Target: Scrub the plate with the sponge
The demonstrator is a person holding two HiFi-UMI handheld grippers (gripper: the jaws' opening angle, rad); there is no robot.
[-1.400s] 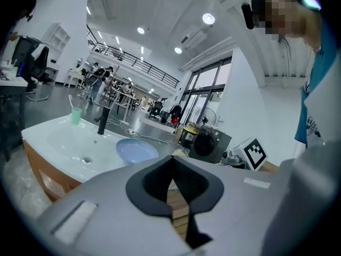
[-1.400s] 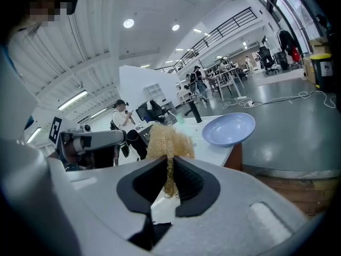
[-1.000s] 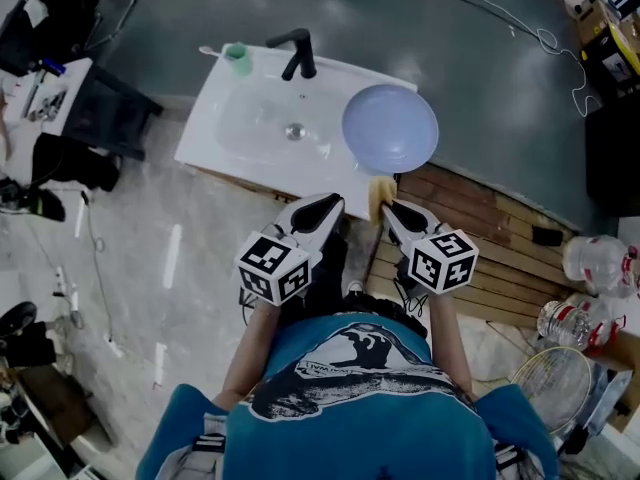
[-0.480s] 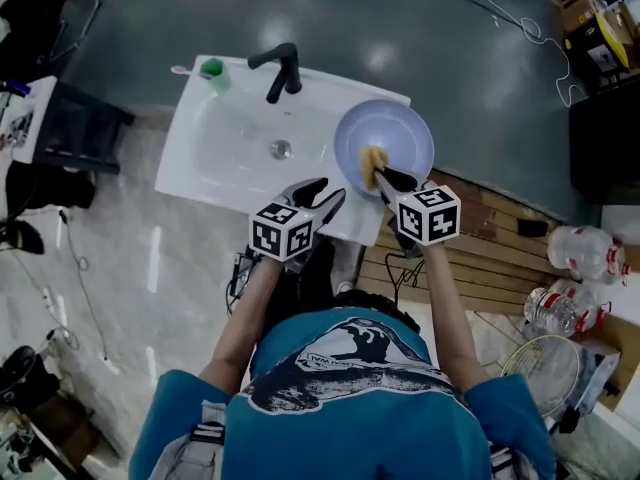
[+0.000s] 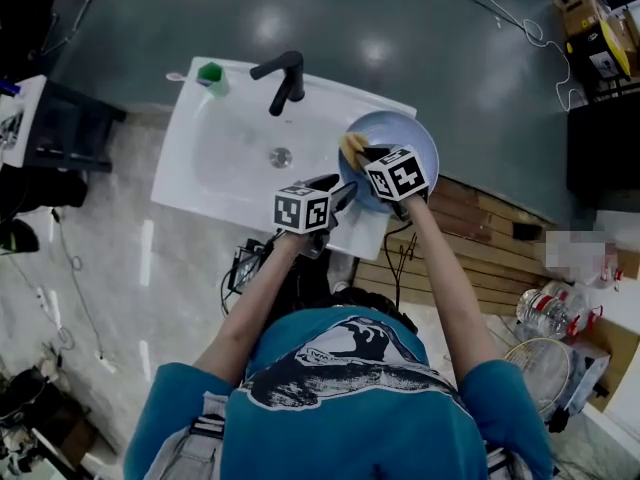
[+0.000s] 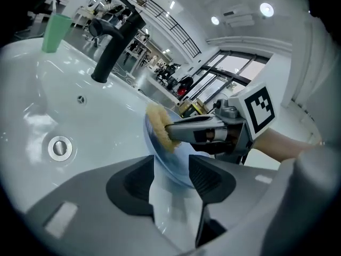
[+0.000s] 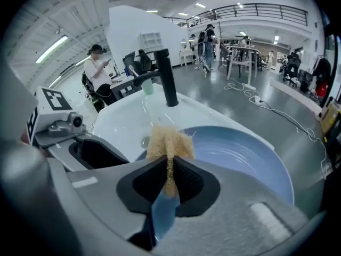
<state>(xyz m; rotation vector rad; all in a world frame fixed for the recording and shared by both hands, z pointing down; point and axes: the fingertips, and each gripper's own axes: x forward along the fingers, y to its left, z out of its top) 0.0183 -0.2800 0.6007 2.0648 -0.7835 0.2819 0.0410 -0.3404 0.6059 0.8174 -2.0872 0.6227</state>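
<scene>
The left gripper point(image 6: 173, 167) has just been opening its jaws; they stand spread with the rim of the round light-blue plate point(image 5: 418, 146) between them, at its 7 o'clock. The right gripper point(image 7: 169, 170) pinches the frayed yellow sponge point(image 7: 169, 138) on the plate near 10 o'clock. The plate sits at the white sink's point(image 5: 215, 158) 3 o'clock edge, with the black tap point(image 5: 283, 76) at 12

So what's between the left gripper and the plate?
Nothing: the left gripper view shows the plate between the jaws of the left gripper, which have just been opening.
</scene>
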